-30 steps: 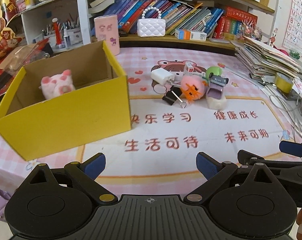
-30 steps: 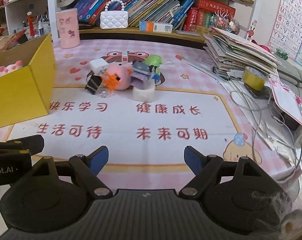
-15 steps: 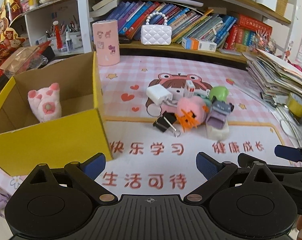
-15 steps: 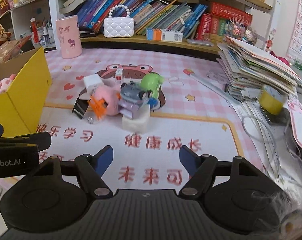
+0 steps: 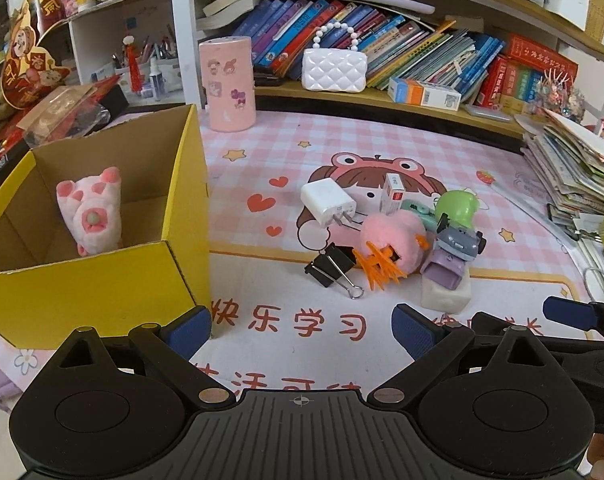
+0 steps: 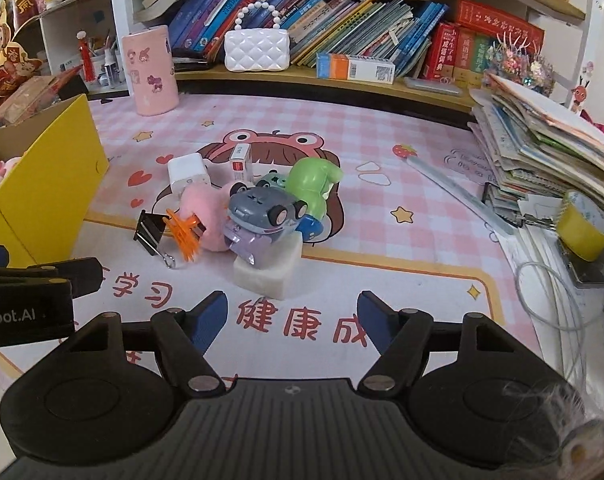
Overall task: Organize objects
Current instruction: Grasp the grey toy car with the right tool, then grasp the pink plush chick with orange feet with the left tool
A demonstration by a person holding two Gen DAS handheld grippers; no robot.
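Observation:
A yellow cardboard box point(image 5: 101, 280) stands at the left with a pink plush paw point(image 5: 89, 212) inside. Mid-mat lies a pile: white charger point(image 5: 328, 202), black binder clip point(image 5: 330, 270), pink plush ball point(image 5: 394, 236) with an orange claw clip point(image 6: 185, 232), grey toy car point(image 6: 261, 208) on a purple toy and a white block point(image 6: 265, 272), and a green toy point(image 6: 312, 180). My left gripper point(image 5: 302, 332) is open and empty, short of the binder clip. My right gripper point(image 6: 293, 316) is open and empty, just in front of the white block.
A pink canister point(image 5: 227, 84) and a white quilted purse point(image 5: 334, 70) stand by the bookshelf at the back. A stack of papers point(image 6: 550, 140), a yellow tape roll point(image 6: 582, 224) and loose cables point(image 6: 550, 292) crowd the right edge.
Both grippers have moved forward toward the pile, which now looks larger and closer. The right jaws have narrowed a little. The yellow box has slid toward the left of both views.

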